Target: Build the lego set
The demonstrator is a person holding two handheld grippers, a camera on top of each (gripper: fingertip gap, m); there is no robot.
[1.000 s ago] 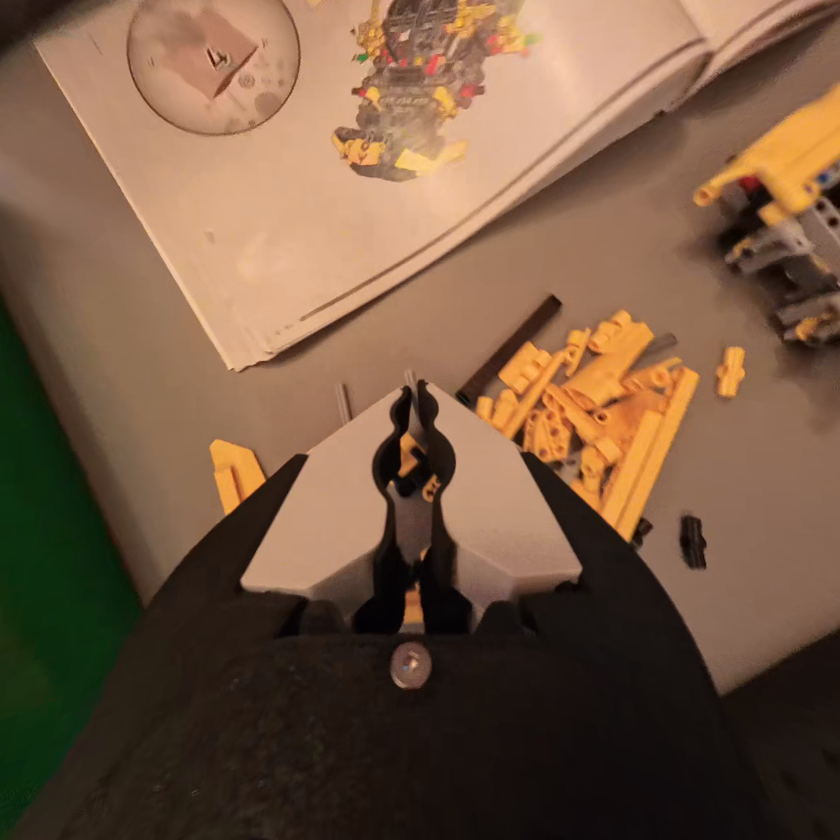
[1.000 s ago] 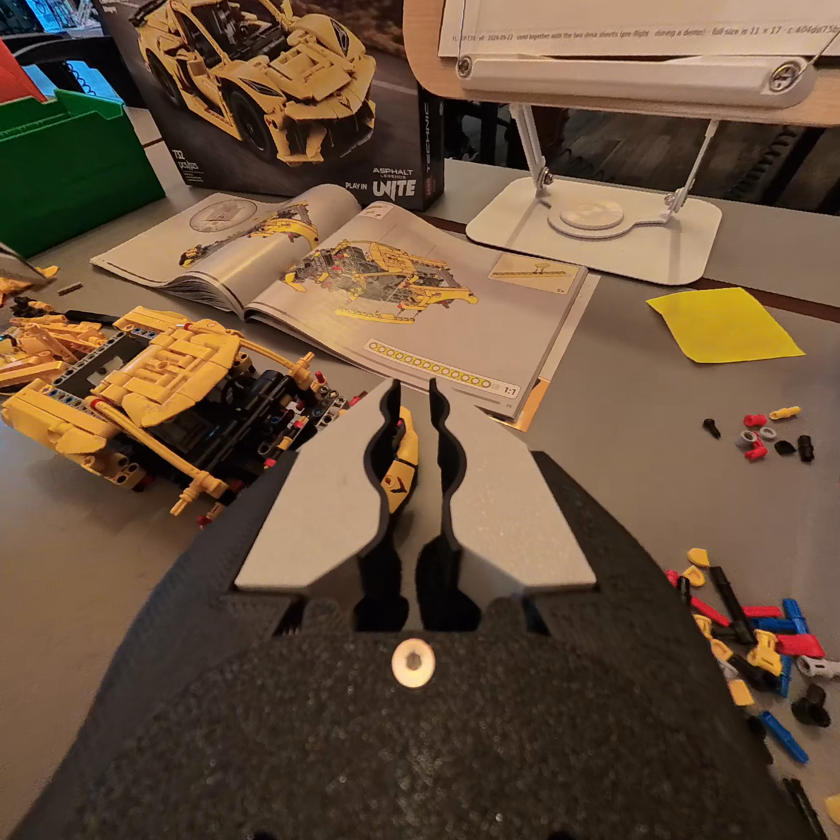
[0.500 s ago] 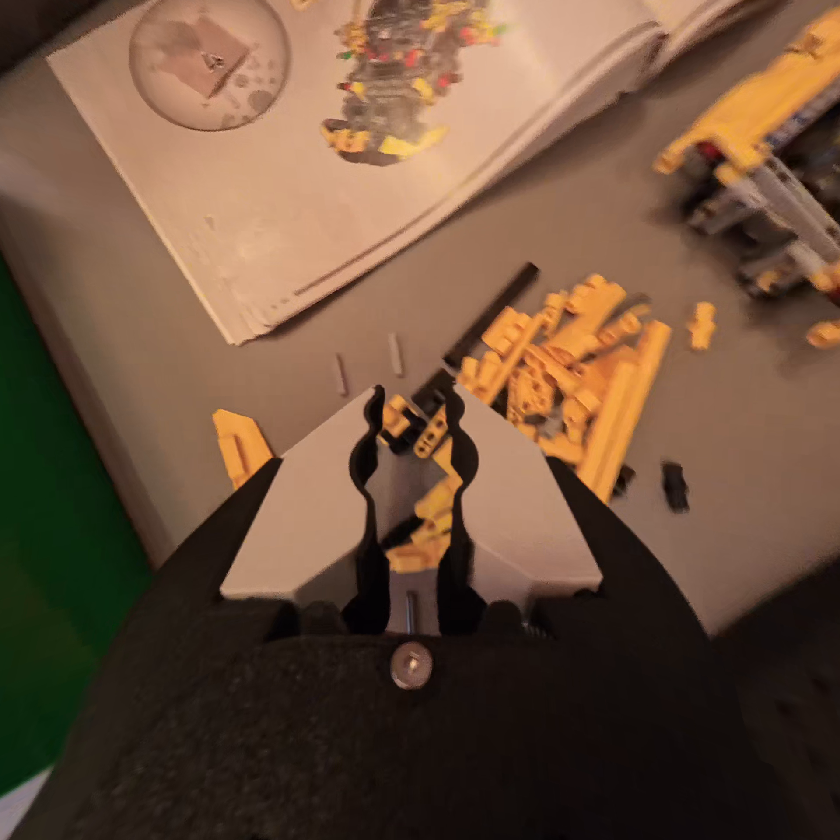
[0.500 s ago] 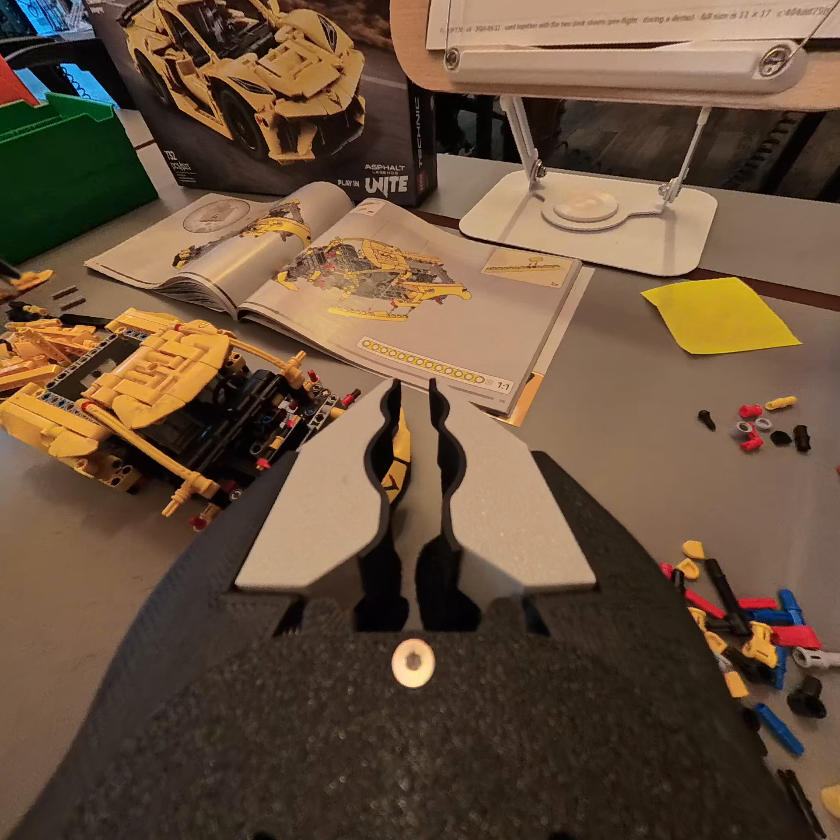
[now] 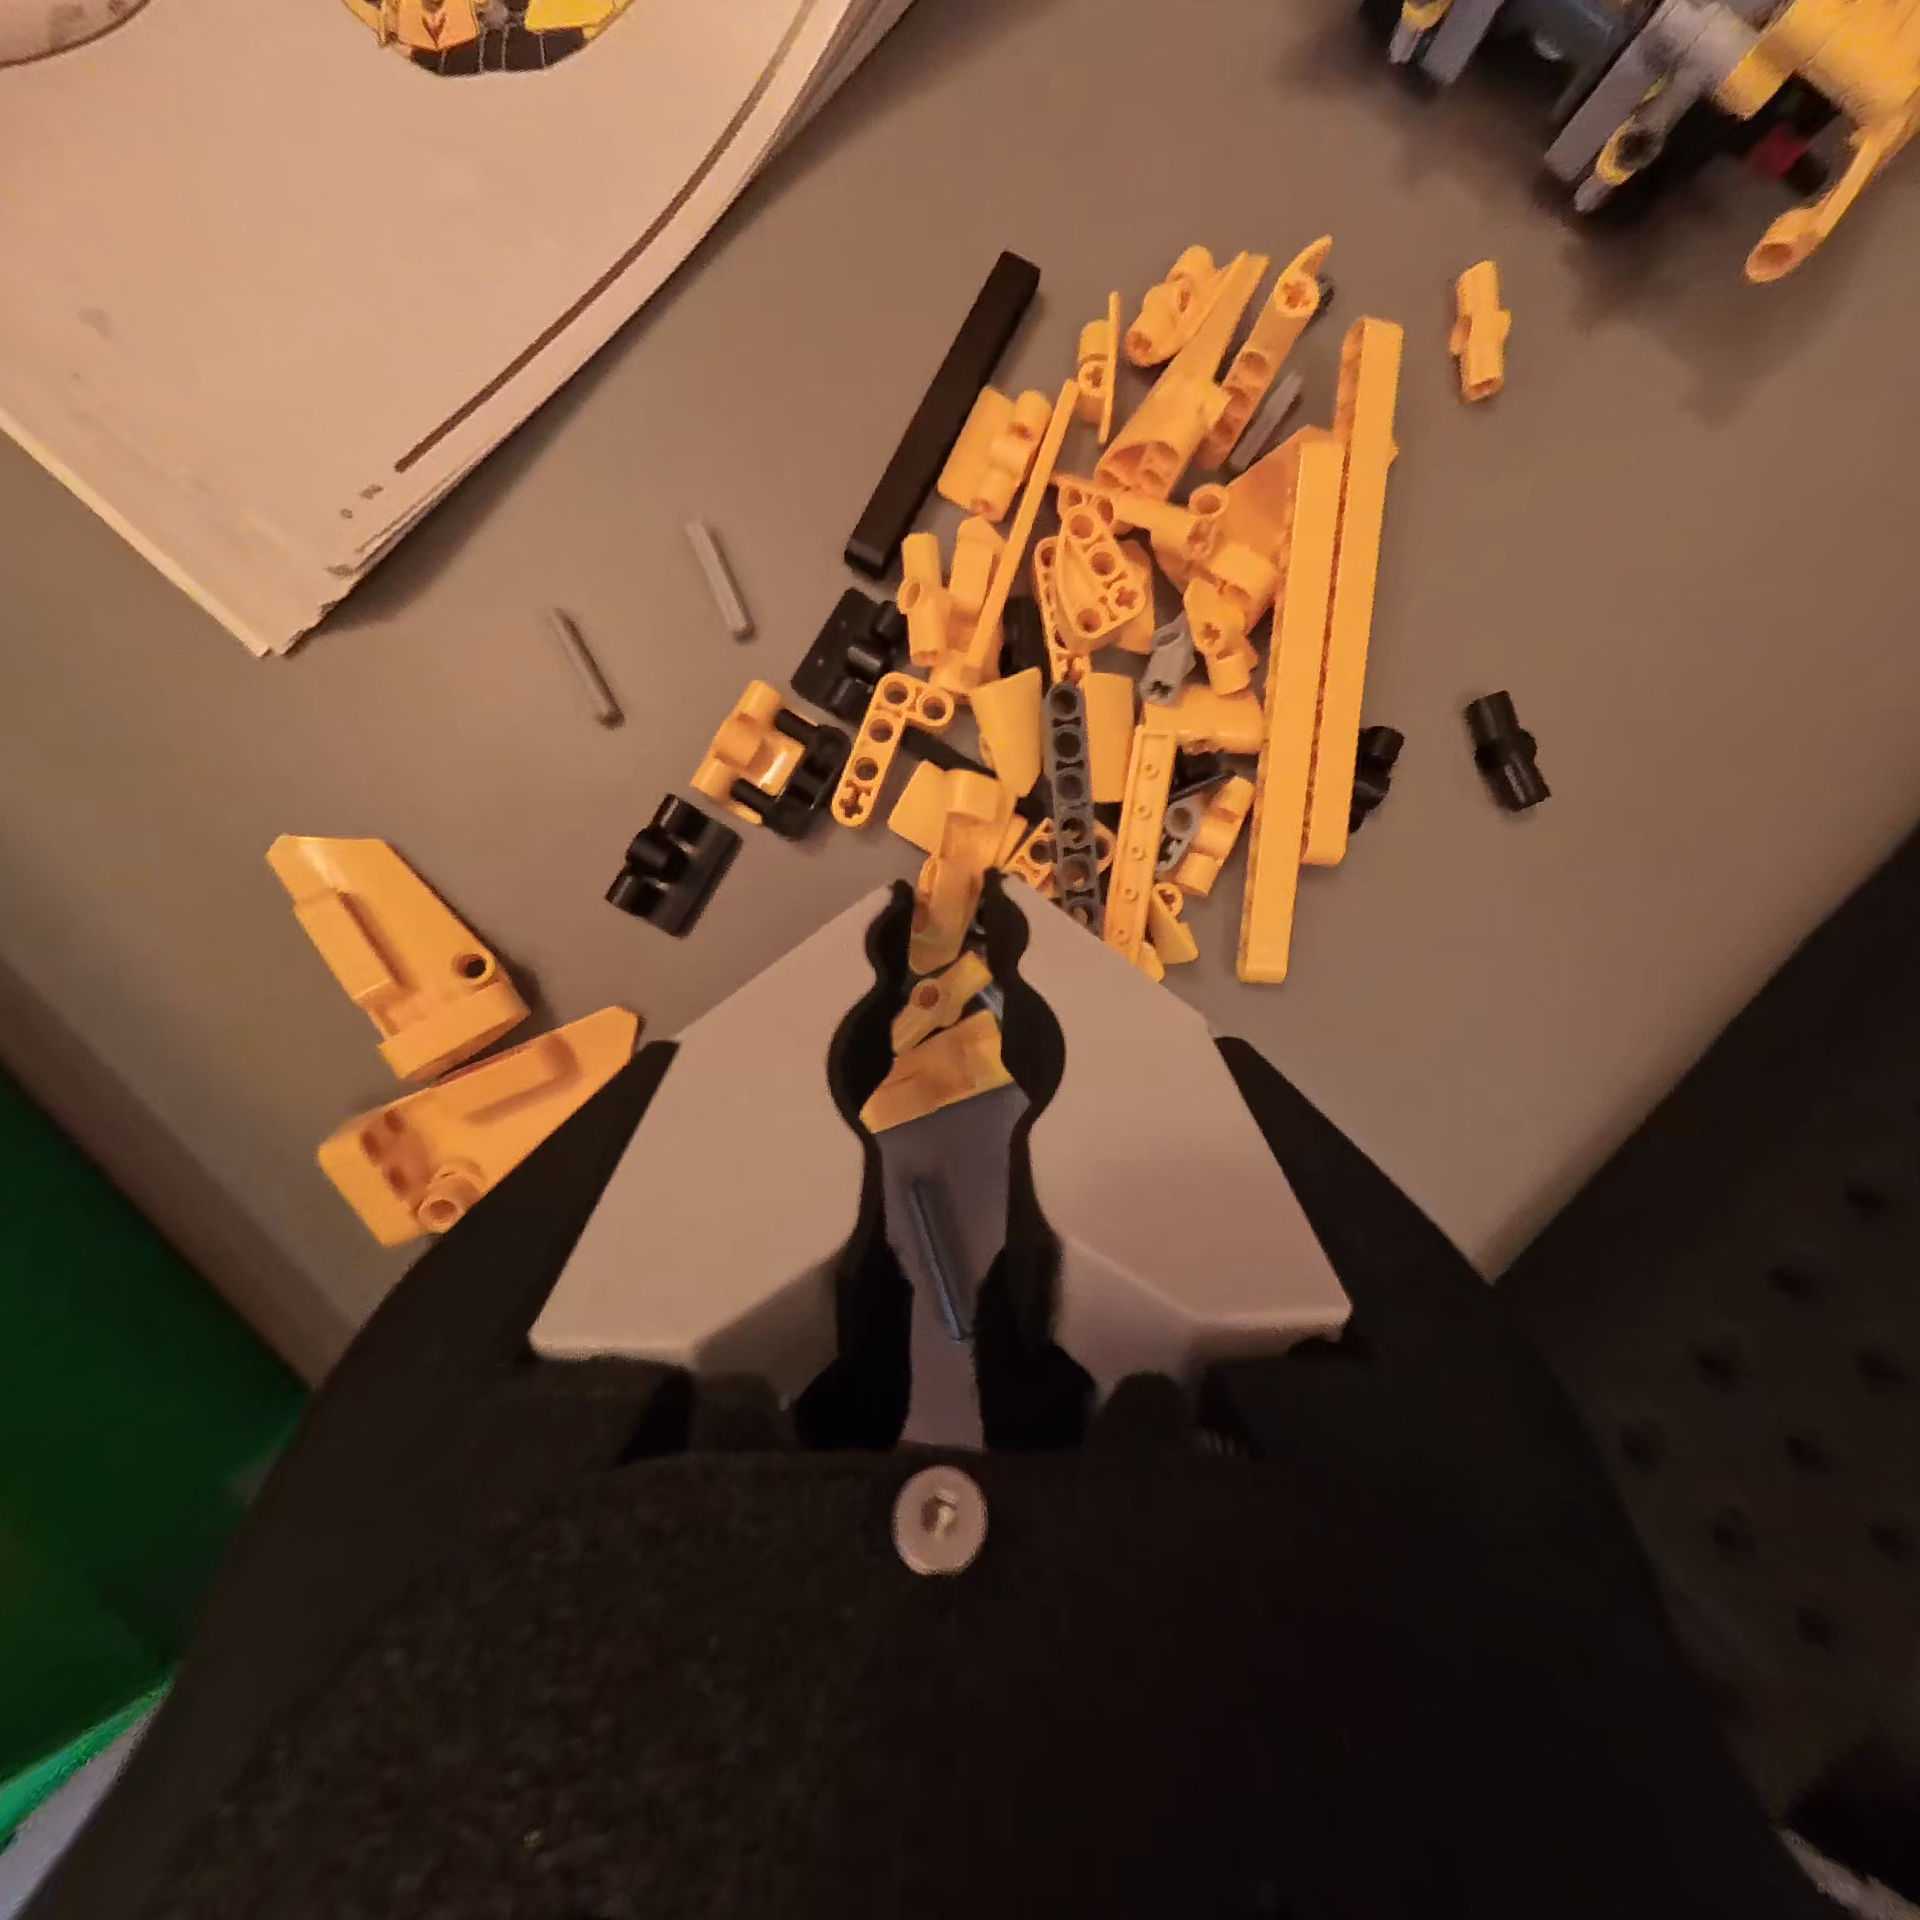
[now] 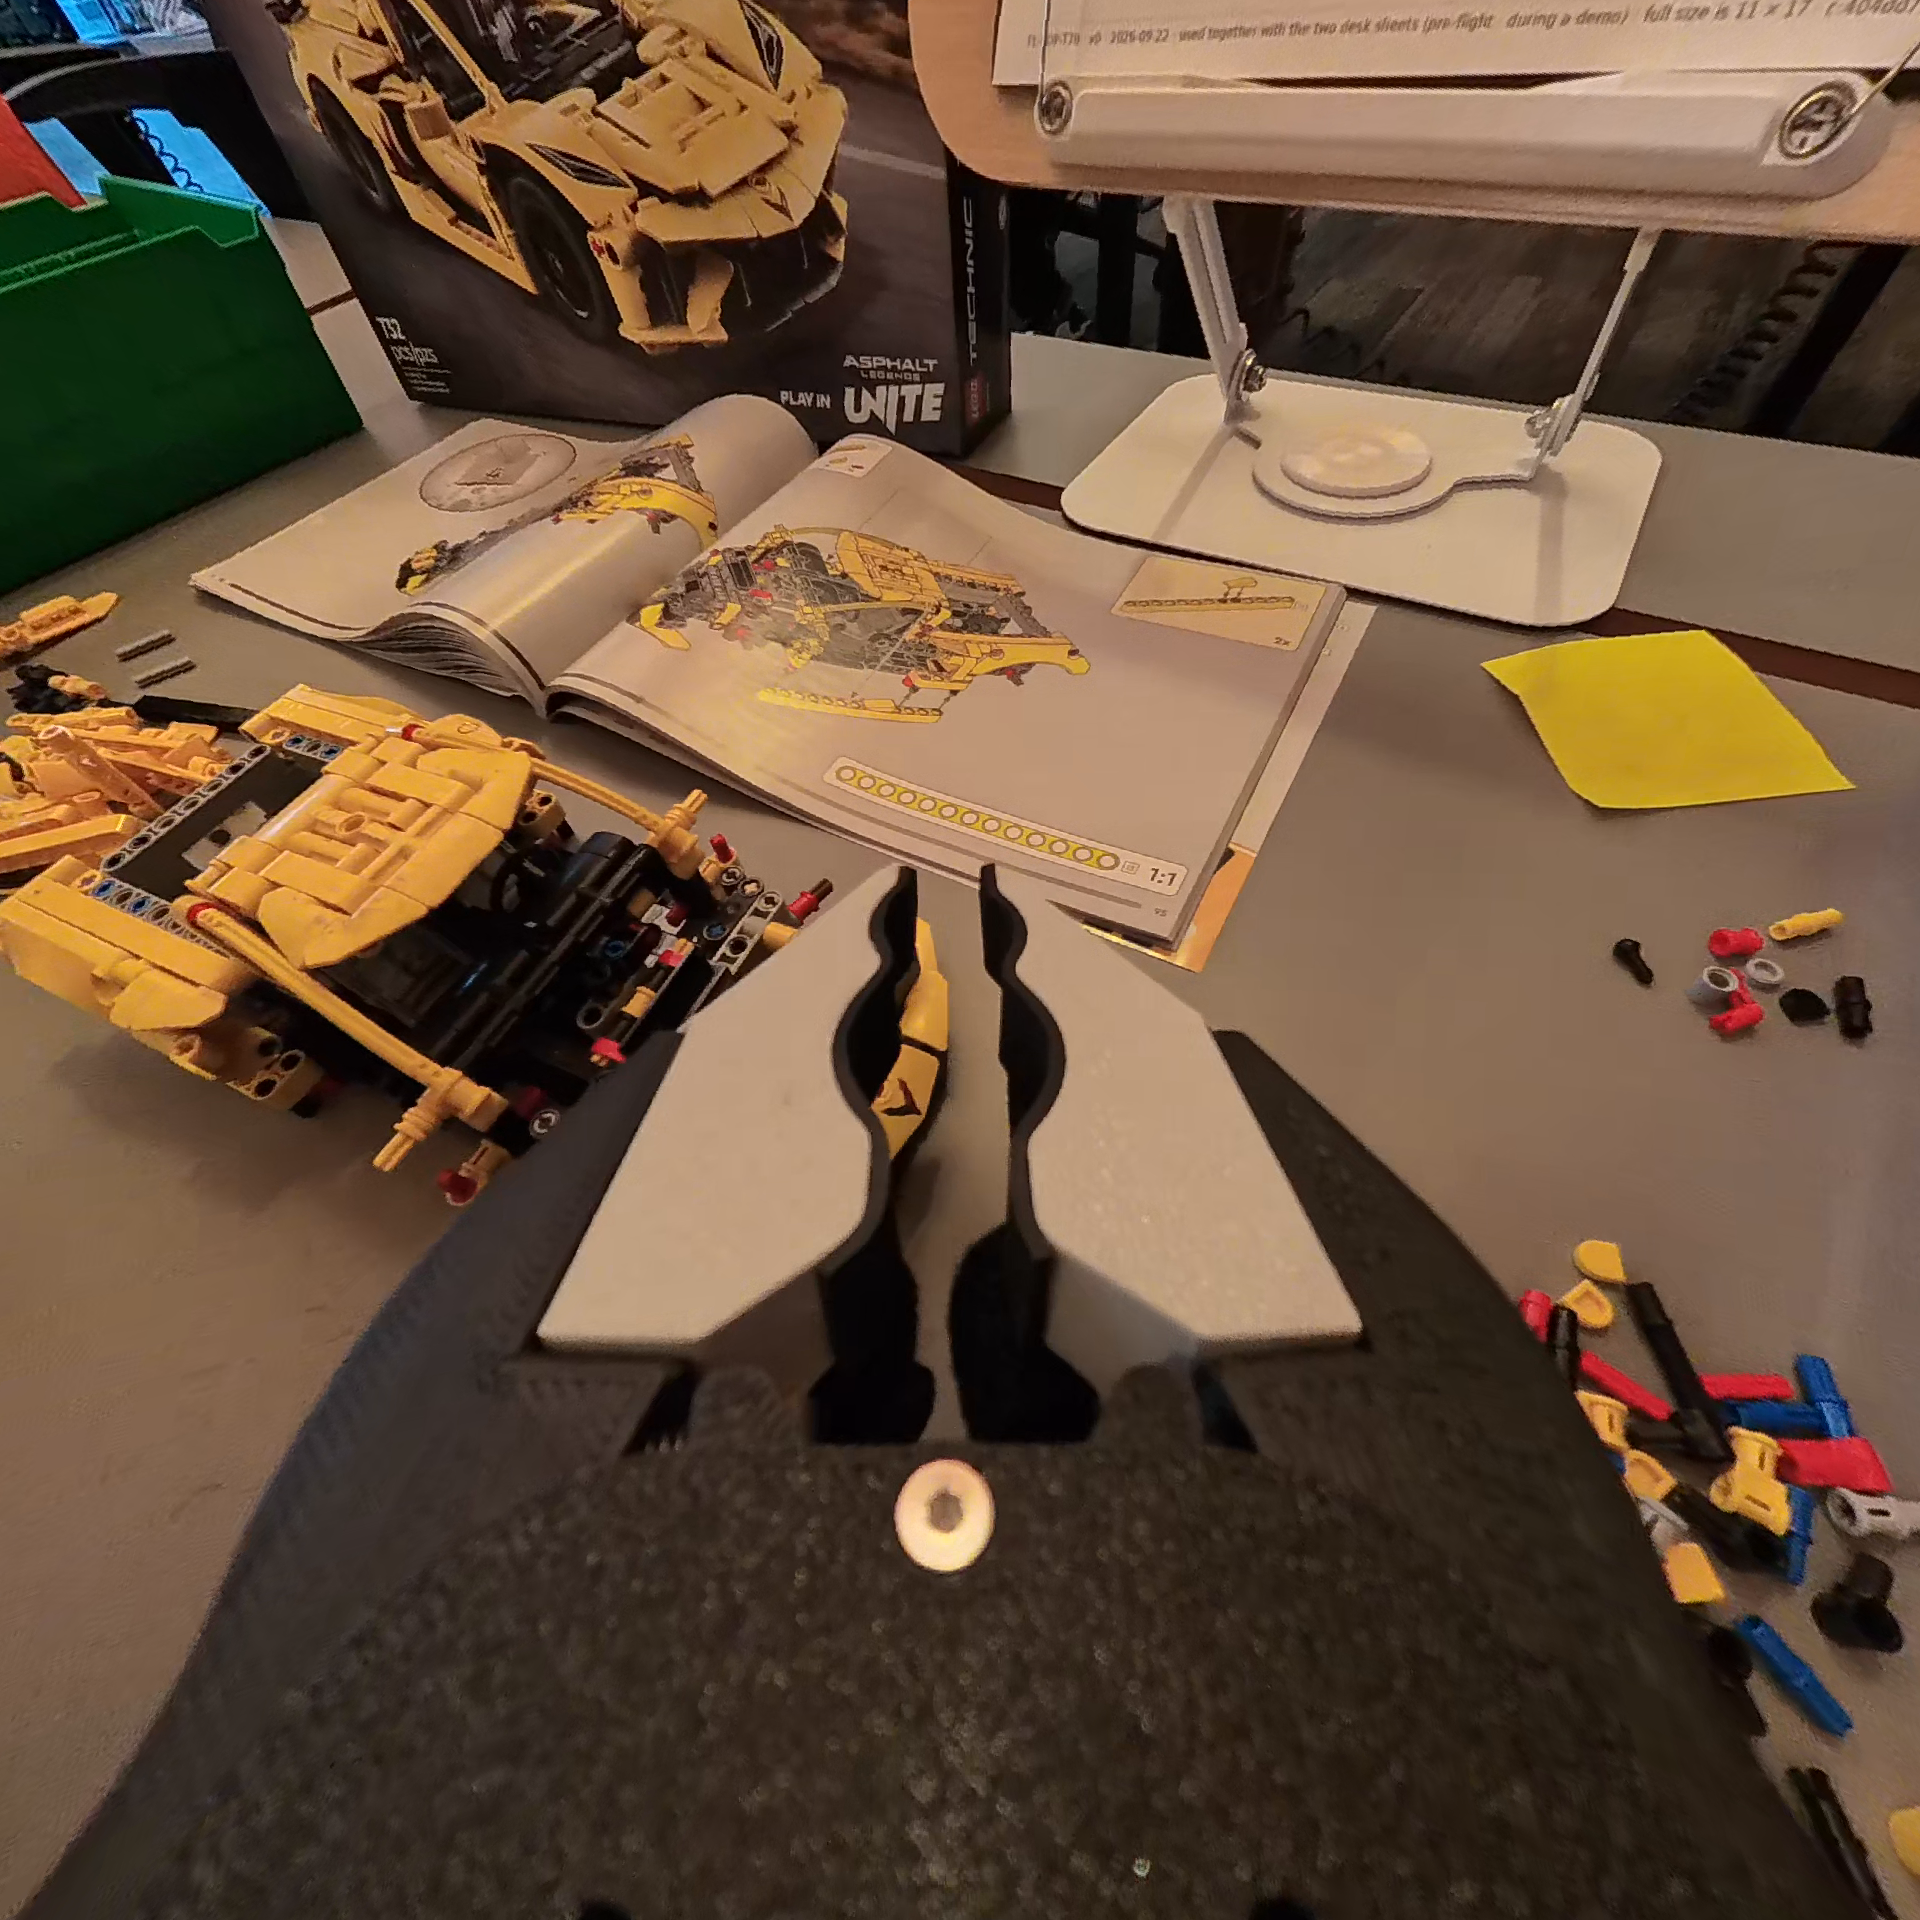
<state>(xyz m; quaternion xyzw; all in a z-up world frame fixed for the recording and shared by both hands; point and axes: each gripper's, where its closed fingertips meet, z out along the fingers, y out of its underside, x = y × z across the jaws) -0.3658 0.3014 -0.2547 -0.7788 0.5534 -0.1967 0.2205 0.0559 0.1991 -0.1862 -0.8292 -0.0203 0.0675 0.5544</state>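
Note:
My left gripper (image 5: 948, 902) hangs over a pile of loose yellow and black lego pieces (image 5: 1143, 540) on the grey table. Its jaws are nearly closed on a small yellow piece (image 5: 951, 842) at the near edge of the pile. My right gripper (image 6: 948, 883) hovers just right of the half-built yellow car (image 6: 343, 883). Its jaws stand a narrow gap apart, with a curved yellow panel piece (image 6: 920, 1029) between them, against the left finger. The car's corner also shows in the left wrist view (image 5: 1662, 94).
The open instruction booklet (image 6: 935, 665) lies behind the car, with the set's box (image 6: 644, 208) and a white stand (image 6: 1361, 488) farther back. A green bin (image 6: 135, 343) stands at the left. Coloured pins (image 6: 1725, 1455) and yellow paper (image 6: 1662, 717) lie at the right. Two yellow panels (image 5: 395, 945) lie left of the pile. The left gripper's tips are roughly 45 cm from the right gripper's.
My left gripper opened, moved forward over the pile, then narrowed around a small yellow piece. My right gripper has barely moved and its gap is unchanged.

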